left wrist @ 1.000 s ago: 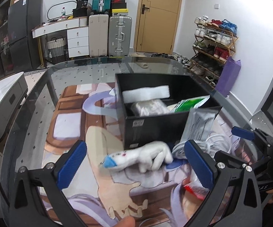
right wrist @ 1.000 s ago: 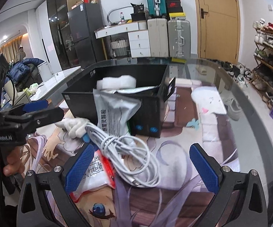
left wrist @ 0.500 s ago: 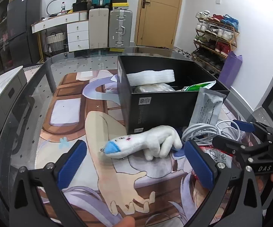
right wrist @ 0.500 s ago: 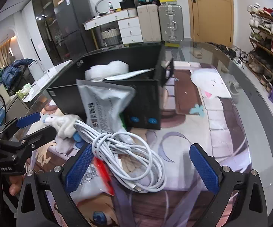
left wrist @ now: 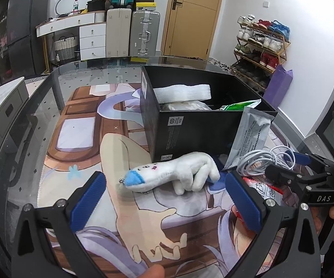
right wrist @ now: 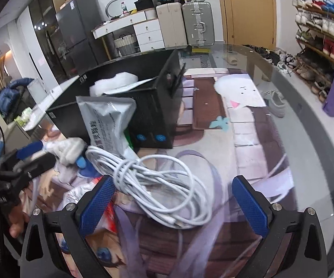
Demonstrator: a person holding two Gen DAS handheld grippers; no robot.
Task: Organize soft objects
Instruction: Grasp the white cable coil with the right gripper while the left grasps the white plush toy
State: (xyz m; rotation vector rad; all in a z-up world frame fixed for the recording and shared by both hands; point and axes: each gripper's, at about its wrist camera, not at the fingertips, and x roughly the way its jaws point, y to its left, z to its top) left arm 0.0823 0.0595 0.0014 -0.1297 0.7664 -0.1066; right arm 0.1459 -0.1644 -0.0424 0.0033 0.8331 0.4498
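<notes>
A white plush toy (left wrist: 173,173) with a blue tip lies on the printed mat in front of a black box (left wrist: 197,134). My left gripper (left wrist: 164,201) stands open just short of the toy, its blue pads either side. A white foam piece (left wrist: 183,92) and a green packet (left wrist: 238,105) sit inside the box. A grey pouch (right wrist: 107,120) leans on the box. A coiled white cable (right wrist: 157,183) lies between the pads of my open right gripper (right wrist: 173,206). A red-and-white packet (right wrist: 107,210) lies under the cable.
The glass table (left wrist: 39,106) carries a printed anime mat (left wrist: 78,134). Suitcases (left wrist: 132,32), a white drawer unit (left wrist: 90,39) and a door stand behind. A shoe rack (left wrist: 262,46) and a purple bag (left wrist: 278,85) are on the right. Hands hold both gripper handles.
Both grippers drew back and lower. The plush toy now sits farther ahead of the left pads, and the cable lies closer between the right pads. Nothing was grasped.
</notes>
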